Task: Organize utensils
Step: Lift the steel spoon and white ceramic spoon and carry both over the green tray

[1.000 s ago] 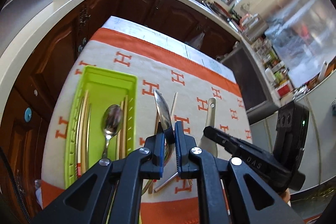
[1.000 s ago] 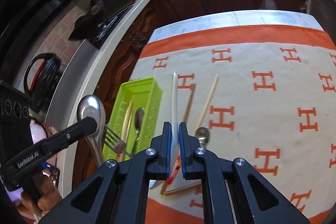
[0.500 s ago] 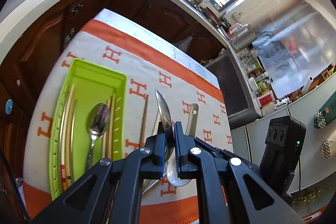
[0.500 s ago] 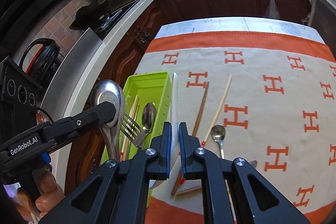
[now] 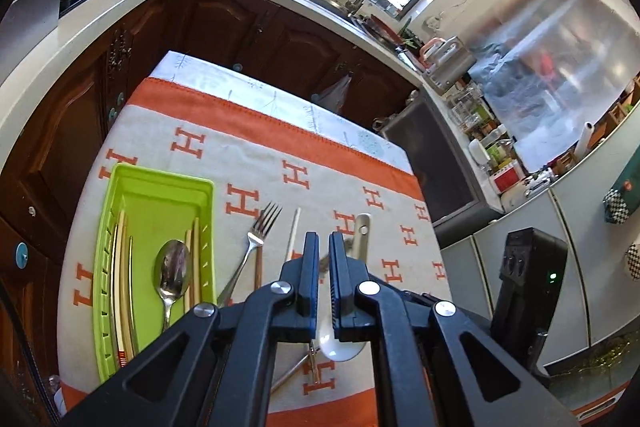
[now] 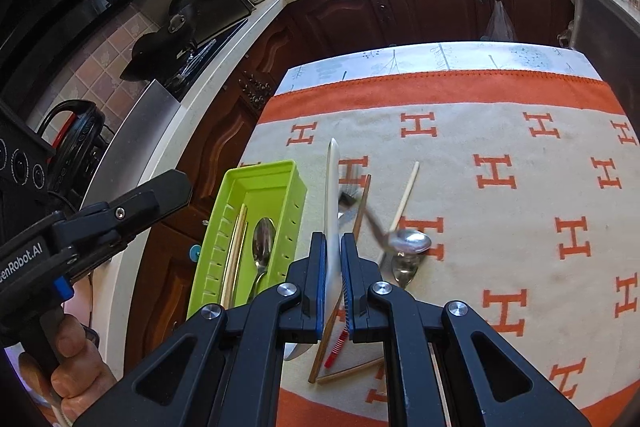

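Right gripper (image 6: 333,291) has its jaws clamped on the white spoon (image 6: 332,211), left gripper (image 5: 324,279) jaws closed on nothing; carry the spoon left over the green tray (image 6: 292,183), align lengthwise, lower, then release.

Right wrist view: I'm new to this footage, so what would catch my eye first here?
The lime-green tray at the left edge of the orange-patterned cloth stands out, with a metal spoon and chopsticks inside. Dead centre, the right gripper has its jaws shut on a white spoon seen edge-on. Right of it shows a blurred silver spoon.
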`<state>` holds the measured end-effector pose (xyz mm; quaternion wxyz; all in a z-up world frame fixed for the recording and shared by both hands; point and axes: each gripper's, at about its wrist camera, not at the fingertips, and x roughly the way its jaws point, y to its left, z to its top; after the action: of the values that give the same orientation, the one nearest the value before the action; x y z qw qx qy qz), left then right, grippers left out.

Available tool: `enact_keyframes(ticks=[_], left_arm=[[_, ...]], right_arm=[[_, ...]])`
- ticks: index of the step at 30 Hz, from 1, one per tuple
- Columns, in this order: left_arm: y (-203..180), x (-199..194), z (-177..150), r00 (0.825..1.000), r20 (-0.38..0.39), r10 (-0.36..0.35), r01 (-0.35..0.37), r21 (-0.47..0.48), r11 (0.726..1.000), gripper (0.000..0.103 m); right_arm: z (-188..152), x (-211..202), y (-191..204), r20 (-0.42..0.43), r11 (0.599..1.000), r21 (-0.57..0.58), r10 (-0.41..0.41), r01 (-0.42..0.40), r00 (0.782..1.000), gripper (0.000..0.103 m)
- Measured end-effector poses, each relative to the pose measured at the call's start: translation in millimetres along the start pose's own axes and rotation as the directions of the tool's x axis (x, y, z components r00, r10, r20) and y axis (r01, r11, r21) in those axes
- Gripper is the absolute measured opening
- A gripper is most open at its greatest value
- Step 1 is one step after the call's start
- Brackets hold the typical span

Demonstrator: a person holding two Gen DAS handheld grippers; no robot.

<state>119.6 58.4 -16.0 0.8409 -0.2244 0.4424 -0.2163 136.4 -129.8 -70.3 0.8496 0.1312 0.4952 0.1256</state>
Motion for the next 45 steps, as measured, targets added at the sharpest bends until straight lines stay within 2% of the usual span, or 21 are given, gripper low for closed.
enact_keyframes(ticks=[6,9,14,23,28,39,40,42,45], left_arm=[[8,28,-5,0.996,-0.085,0.023,-0.022,0.008,1.0,0.003],[10,44,-7,0.992,-0.114,0.058,-0.056,0.02,0.998,0.003],[14,76,-11,0.981,-0.173,0.091,-0.087,0.03,0.996,0.017],[13,139,-22,0.954,-0.281,0.108,-0.102,0.037,0.994,0.028],[15,161,-28,0.944,-0.303,0.133,-0.133,0.021,0.991,0.028],[17,181,-37,0.936,-0.295,0.191,-0.194,0.017,0.981,0.028],[17,184,-37,0.937,-0.291,0.194,-0.197,0.016,0.98,0.025],[17,188,-39,0.938,-0.287,0.195,-0.198,0.02,0.98,0.008],[14,187,-41,0.947,-0.235,0.218,-0.218,0.029,0.976,0.002]], right_arm=[[1,2,-10,0.004,1.0,0.026,-0.009,0.009,1.0,0.007],[2,3,-18,0.005,0.999,0.041,-0.012,0.012,1.0,0.007],[4,2,-34,0.015,0.997,0.073,-0.022,0.021,1.0,0.007],[4,1,-67,0.021,0.991,0.132,-0.039,0.036,0.999,0.007],[3,1,-83,0.022,0.987,0.157,-0.042,0.038,0.999,0.007],[2,6,-103,0.014,0.982,0.187,-0.026,0.023,1.0,0.007],[1,7,-104,0.013,0.982,0.188,-0.026,0.023,1.0,0.007],[1,8,-105,0.01,0.981,0.191,-0.024,0.021,1.0,0.007],[0,10,-106,0.006,0.981,0.193,-0.021,0.019,1.0,0.007]])
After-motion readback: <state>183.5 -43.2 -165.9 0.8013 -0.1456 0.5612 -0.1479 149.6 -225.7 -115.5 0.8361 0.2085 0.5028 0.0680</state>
